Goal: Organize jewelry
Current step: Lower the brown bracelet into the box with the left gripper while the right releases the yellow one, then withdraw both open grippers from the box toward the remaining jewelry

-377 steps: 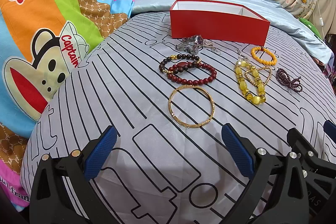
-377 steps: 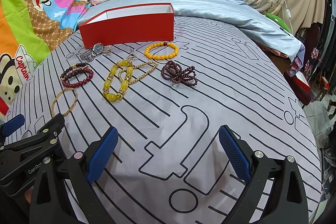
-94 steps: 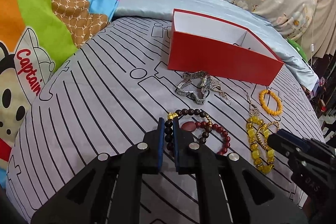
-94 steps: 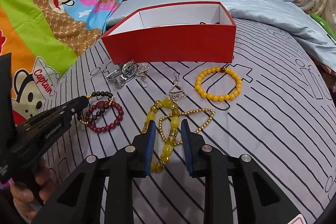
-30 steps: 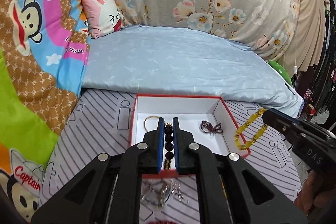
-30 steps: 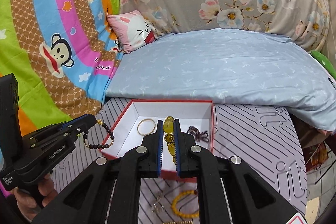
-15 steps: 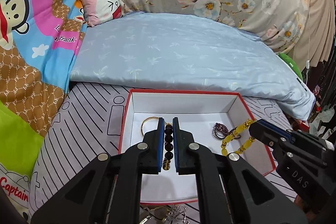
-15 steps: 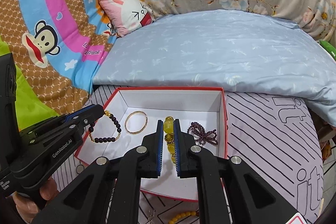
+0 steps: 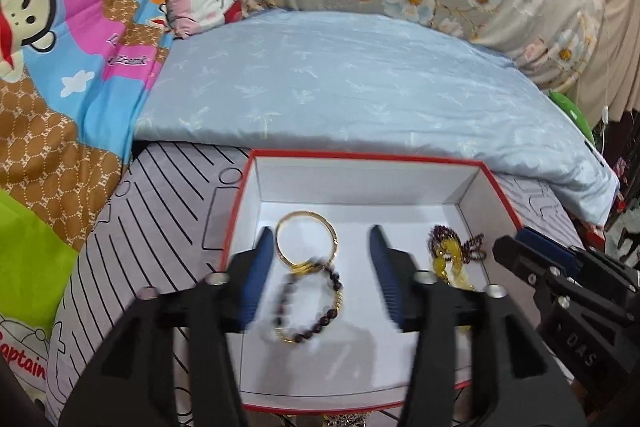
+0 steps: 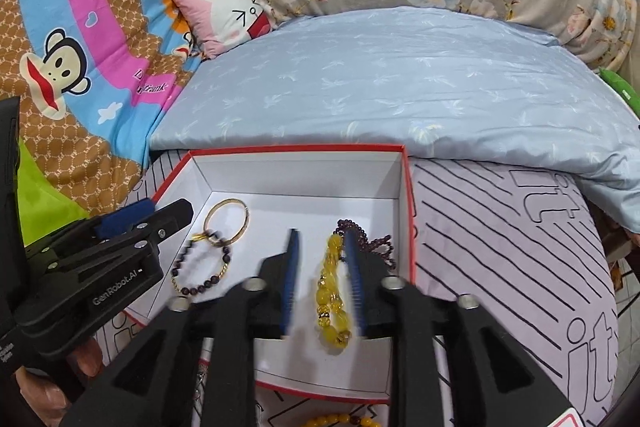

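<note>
Now both grippers' fingers (image 9: 260, 267) tilt down, just opened, over the red box (image 9: 472, 165)

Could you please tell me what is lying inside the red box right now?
Inside the red box: a gold bangle, a dark beaded bracelet, a yellow beaded bracelet and a purple bead strand, partly hidden behind the right gripper.
</note>
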